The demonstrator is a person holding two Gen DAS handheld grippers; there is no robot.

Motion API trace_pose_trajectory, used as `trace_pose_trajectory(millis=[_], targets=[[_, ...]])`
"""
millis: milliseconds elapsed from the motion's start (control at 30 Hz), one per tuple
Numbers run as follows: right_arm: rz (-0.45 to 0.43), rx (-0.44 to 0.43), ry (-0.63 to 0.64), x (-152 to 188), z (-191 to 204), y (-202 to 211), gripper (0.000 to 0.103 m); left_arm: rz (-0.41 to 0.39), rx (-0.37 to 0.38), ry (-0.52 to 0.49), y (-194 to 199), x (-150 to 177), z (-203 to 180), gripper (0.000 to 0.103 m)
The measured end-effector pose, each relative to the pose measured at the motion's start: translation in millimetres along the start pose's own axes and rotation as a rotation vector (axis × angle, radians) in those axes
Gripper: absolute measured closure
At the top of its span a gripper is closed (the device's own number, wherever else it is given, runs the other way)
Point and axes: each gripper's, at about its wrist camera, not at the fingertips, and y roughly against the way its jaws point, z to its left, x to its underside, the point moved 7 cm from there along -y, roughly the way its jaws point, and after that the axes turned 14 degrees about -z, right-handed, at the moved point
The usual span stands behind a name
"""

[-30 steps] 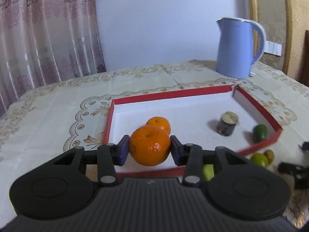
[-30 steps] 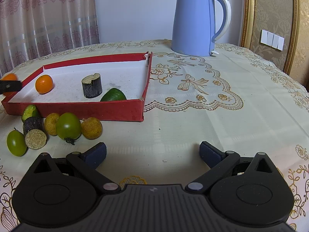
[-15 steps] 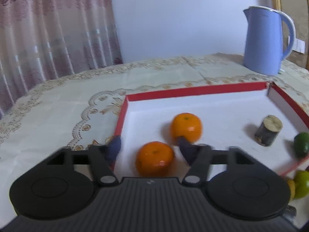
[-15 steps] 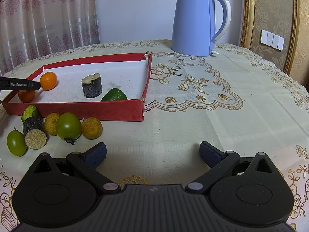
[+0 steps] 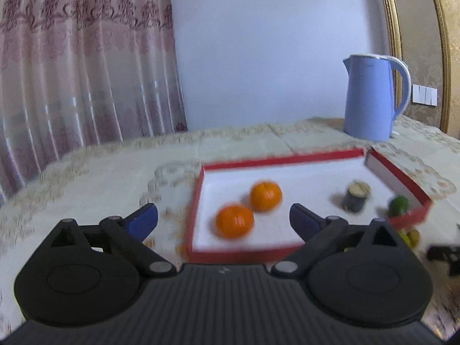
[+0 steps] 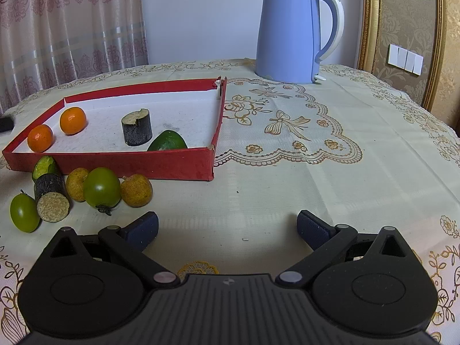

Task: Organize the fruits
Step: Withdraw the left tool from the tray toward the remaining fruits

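Observation:
Two oranges (image 5: pixel 234 221) (image 5: pixel 266 195) lie side by side in the near left corner of the red tray (image 5: pixel 244 251). My left gripper (image 5: pixel 222 215) hangs back from that corner, its jaws opening wide, and nothing is between its pads. The view is blurred by motion. The right wrist view shows the same oranges (image 6: pixel 40 138) (image 6: pixel 73 120) in the tray (image 6: pixel 115 161), with a dark cut stalk piece (image 6: pixel 136 130) and a green fruit (image 6: pixel 168 141). My right gripper (image 6: pixel 227 224) stands open over bare tablecloth, holding nothing.
In front of the tray lie several loose fruits: a green tomato (image 6: pixel 102 187), two yellow-brown fruits (image 6: pixel 136 190), another dark stalk piece (image 6: pixel 51 198) and a small green fruit (image 6: pixel 24 212). A blue kettle (image 6: pixel 290 34) stands at the back.
My left gripper let go of the orange, which now rests in the tray beside the other one. The gripper opened wide and drew back. My right gripper kept still.

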Motion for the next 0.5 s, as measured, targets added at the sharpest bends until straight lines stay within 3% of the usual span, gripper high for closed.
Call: trace_pose_trajectory(millis=[200, 333, 500], targets=[[0.0, 0.0, 0.0, -0.1, -0.3, 0.3, 0.0, 0.072, -0.007, 0.013, 11.3, 32.2, -6.3, 0.004], [0.0, 0.0, 0.0, -0.1, -0.4, 0.5, 0.0, 0.159, 0.025, 0.086, 10.3, 49.0, -2.1, 0.004], [0.0, 0.0, 0.0, 0.0, -0.2, 0.4, 0.0, 0.123, 0.101, 0.067, 25.3, 47.1, -17.3, 0.003]])
